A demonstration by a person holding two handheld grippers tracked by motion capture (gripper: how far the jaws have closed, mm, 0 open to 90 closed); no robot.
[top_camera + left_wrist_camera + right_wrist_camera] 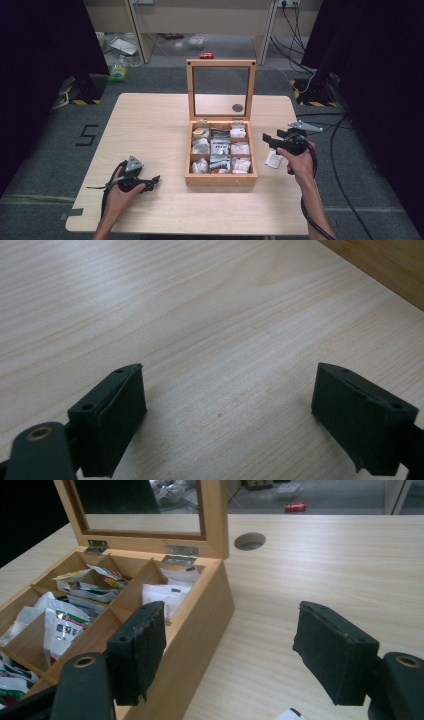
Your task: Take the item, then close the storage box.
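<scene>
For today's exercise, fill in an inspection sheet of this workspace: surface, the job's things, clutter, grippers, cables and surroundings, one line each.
Surface: pale wooden table, with a round hole behind the box.
Job's things: wooden box, glass lid upright, compartments holding sachets; one white sachet lies on the table to its right.
Clutter: nothing seen on the table.
Grippers: left gripper low over bare table, jaws apart, nothing between them; right gripper open beside the box, nothing between its jaws.
Cables: one trails from each gripper; more on the floor at right.
Surroundings: red can, litter on floor, black curtains.
</scene>
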